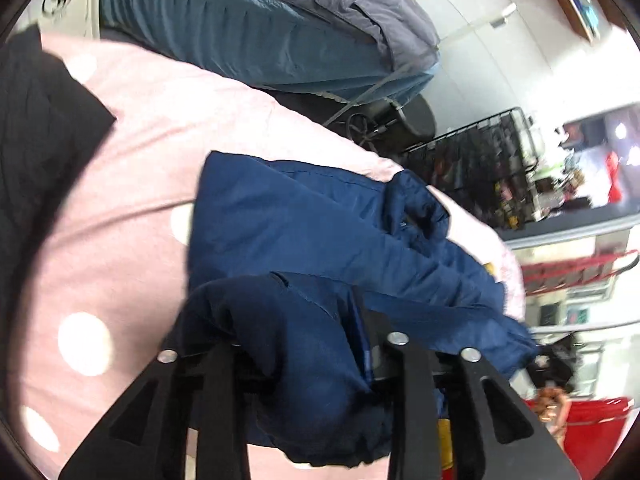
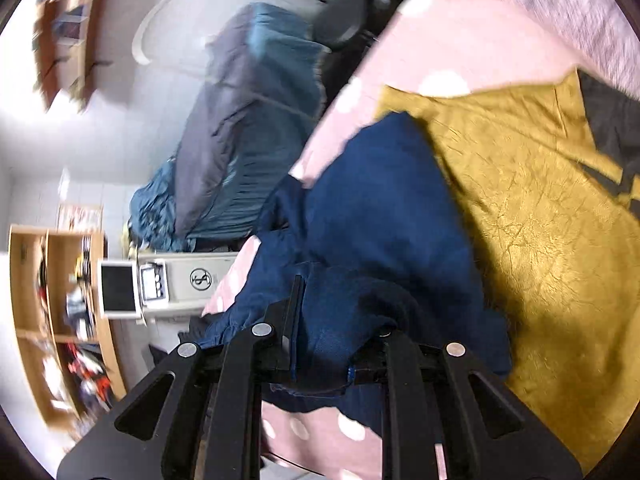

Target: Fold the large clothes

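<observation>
A large navy blue jacket [image 1: 304, 224] lies on a pink bedsheet with white dots [image 1: 132, 184]. My left gripper [image 1: 304, 320] is shut on a bunched edge of the jacket, and cloth drapes over its fingers. In the right wrist view the same navy jacket [image 2: 380, 208] rises in a fold above the pink sheet [image 2: 404, 44]. My right gripper [image 2: 340, 320] is shut on another bunched part of it. Cloth hides the fingertips of both grippers.
A mustard-yellow garment [image 2: 532, 208] lies on the sheet to the right of the jacket. A black garment [image 1: 36, 120] lies at the left. A second bed with teal and grey bedding [image 1: 280, 36] stands beyond. Wooden shelves [image 2: 52, 320] stand left.
</observation>
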The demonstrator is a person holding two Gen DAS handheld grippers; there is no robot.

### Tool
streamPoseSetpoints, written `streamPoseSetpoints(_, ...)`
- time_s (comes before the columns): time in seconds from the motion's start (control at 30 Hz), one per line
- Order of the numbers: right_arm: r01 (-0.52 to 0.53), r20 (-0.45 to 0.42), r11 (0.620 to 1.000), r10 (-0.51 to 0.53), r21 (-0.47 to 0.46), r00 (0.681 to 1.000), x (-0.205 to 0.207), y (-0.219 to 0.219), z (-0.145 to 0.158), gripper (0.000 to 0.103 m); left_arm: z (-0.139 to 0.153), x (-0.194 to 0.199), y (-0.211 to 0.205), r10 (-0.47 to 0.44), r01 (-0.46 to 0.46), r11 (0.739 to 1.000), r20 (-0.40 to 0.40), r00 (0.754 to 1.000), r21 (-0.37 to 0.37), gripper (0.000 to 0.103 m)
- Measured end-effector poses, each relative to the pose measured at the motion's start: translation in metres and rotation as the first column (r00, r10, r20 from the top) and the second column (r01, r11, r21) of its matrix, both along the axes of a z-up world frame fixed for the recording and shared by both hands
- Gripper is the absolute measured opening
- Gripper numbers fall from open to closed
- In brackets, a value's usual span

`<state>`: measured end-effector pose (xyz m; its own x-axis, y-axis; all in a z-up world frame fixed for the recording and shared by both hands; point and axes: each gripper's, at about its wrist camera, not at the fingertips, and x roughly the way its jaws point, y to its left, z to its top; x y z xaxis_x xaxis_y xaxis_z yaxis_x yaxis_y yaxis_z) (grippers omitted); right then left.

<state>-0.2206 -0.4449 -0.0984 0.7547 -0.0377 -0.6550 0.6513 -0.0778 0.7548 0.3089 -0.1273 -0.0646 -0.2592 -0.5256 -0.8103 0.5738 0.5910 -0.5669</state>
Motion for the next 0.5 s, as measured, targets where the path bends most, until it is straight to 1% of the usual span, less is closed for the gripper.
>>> streamPoseSetpoints(0.07, 0.014, 0.030, 0.999, -0.015, 0.037, 0.999, -0.002, -0.004, -0.012, 0.017, 0.004, 0.006, 0.011, 0.024, -0.027, 0.999, -0.069, 0.997, -0.045, 0.046)
streamPoseSetpoints(0.1, 0.016, 0.050, 0.998, -0.019, 0.057, 0.999, -0.004, -0.007, -0.017, 0.017, 0.006, 0.009, 0.017, 0.035, -0.041, 0.997, -0.098, 0.995, -0.061, 0.049)
streamPoseSetpoints(0.13, 0.018, 0.059, 0.997, -0.022, 0.070, 0.998, -0.005, -0.010, -0.019, 0.018, 0.011, 0.017, 0.027, 0.056, -0.069, 0.994, -0.134, 0.989, -0.088, 0.053)
streamPoseSetpoints(0.17, 0.017, 0.060, 0.996, -0.022, 0.084, 0.998, -0.006, -0.012, -0.022, 0.018, 0.017, 0.021, 0.035, 0.082, -0.097, 0.990, -0.138, 0.987, -0.105, 0.066)
streamPoseSetpoints(0.2, 0.013, 0.052, 0.996, -0.018, 0.091, 0.998, -0.002, -0.013, -0.025, 0.018, 0.028, 0.027, 0.047, 0.128, -0.140, 0.983, -0.104, 0.986, -0.116, 0.075)
streamPoseSetpoints(0.23, 0.010, 0.046, 0.995, -0.014, 0.096, 0.999, 0.000, -0.015, -0.027, 0.019, 0.035, 0.031, 0.052, 0.159, -0.166, 0.979, -0.066, 0.985, -0.118, 0.088)
streamPoseSetpoints(0.3, -0.004, 0.038, 0.994, 0.000, 0.106, 0.999, 0.005, -0.019, -0.029, 0.021, 0.045, 0.034, 0.061, 0.176, -0.174, 0.978, 0.001, 0.984, -0.118, 0.090)
streamPoseSetpoints(0.37, -0.022, 0.015, 0.994, 0.020, 0.103, 1.000, 0.011, -0.021, -0.029, 0.022, 0.046, 0.031, 0.064, 0.154, -0.149, 0.986, 0.059, 0.986, -0.075, 0.090)
streamPoseSetpoints(0.47, -0.049, -0.027, 0.994, 0.052, 0.093, 0.998, 0.021, -0.024, -0.028, 0.026, 0.039, 0.014, 0.056, 0.083, -0.086, 0.996, 0.171, 0.982, 0.007, 0.090)
streamPoseSetpoints(0.5, -0.053, -0.032, 0.994, 0.056, 0.092, 0.998, 0.022, -0.024, -0.028, 0.028, 0.034, 0.009, 0.054, 0.059, -0.065, 0.998, 0.187, 0.981, 0.024, 0.090)
